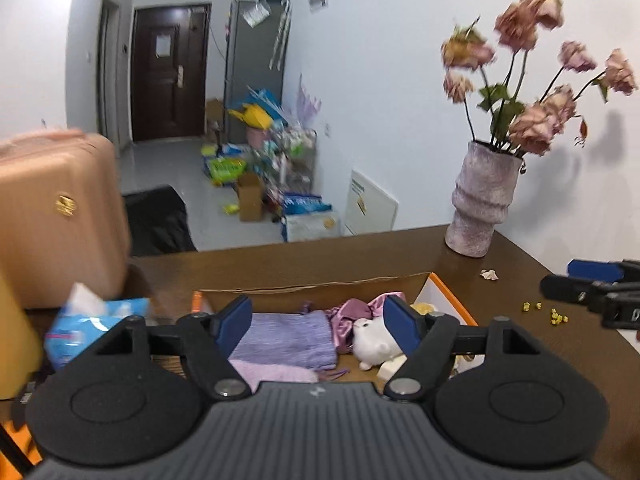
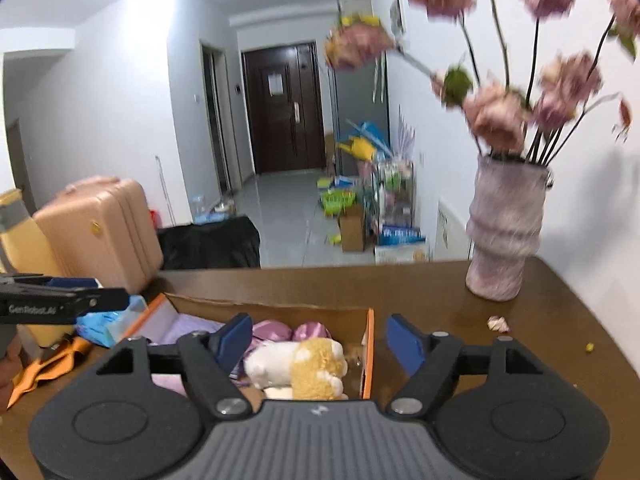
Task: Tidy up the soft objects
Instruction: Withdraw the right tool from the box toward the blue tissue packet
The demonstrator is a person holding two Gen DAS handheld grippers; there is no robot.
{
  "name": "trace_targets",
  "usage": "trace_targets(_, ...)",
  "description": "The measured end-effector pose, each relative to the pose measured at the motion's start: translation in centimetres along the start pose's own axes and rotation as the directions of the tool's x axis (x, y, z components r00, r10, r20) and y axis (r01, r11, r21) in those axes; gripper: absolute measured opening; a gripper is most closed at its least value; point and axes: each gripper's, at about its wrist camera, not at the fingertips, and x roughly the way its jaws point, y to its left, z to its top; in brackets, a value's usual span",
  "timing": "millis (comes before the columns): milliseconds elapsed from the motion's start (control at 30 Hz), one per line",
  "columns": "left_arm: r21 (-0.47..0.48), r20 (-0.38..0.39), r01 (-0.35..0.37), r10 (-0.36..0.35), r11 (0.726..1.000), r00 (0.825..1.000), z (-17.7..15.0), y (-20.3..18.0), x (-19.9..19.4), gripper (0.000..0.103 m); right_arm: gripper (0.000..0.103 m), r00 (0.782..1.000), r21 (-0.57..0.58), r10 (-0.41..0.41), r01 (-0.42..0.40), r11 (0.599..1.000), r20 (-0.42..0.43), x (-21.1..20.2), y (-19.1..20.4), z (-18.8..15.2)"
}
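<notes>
An open cardboard box (image 1: 320, 286) with orange edges sits on the brown table (image 1: 360, 252). It holds a folded purple cloth (image 1: 284, 340), a shiny pink satin piece (image 1: 352, 312) and a white and tan plush toy (image 1: 372, 344). My left gripper (image 1: 320, 324) is open and empty above the box. In the right wrist view the box (image 2: 370, 352) holds the plush toy (image 2: 304, 368), the pink satin piece (image 2: 272, 330) and the purple cloth (image 2: 192, 328). My right gripper (image 2: 320, 344) is open and empty over the box's right wall.
A pink vase of dried flowers (image 1: 480, 204) stands at the back right of the table (image 2: 496, 232). A blue tissue pack (image 1: 92, 324) lies left of the box. A pink suitcase (image 1: 56, 216) stands beyond the table's left end. Small crumbs (image 1: 556, 316) lie right of the box.
</notes>
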Motion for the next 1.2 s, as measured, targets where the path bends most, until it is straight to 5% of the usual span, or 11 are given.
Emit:
trace_targets(267, 0.031, 0.129, -0.053, 0.049, 0.998, 0.990, -5.8, -0.8, -9.8, 0.082, 0.081, 0.991, -0.025, 0.036, -0.033, 0.999, 0.127, -8.4, 3.2, -4.5)
trace_targets(467, 0.045, 0.153, -0.007, 0.000, 0.999, 0.988, -14.5, -1.4, -16.4, 0.085, 0.085, 0.974, -0.009, 0.071, -0.071, 0.997, 0.217, -15.3, 5.4, -13.6)
trace_targets(567, -0.026, 0.122, 0.058, -0.055, 0.998, 0.991, -20.0, -0.7, -20.0, 0.087, 0.086, 0.959, -0.040, 0.102, -0.095, 0.995, 0.265, -19.1, 6.7, -19.6)
trace_targets(700, -0.130, 0.103, 0.038, -0.025, 0.991, 0.994, -25.0, 1.0, -23.2, 0.094, 0.089, 0.965, 0.009, 0.095, -0.101, 0.995, 0.245, -22.3, 7.8, -25.5)
trace_targets(900, -0.134, 0.063, -0.049, 0.058, 0.990, 0.996, -26.3, 2.4, -24.1, 0.094, 0.089, 0.980, 0.045, 0.097, -0.107, 0.993, 0.173, -22.0, 8.3, -27.6)
trace_targets(1200, -0.145, 0.025, -0.051, 0.056, 0.988, 0.998, -25.3, 2.7, -21.2, 0.094, 0.088, 0.989, 0.049, 0.108, -0.114, 0.992, 0.099, -18.8, 8.6, -26.6)
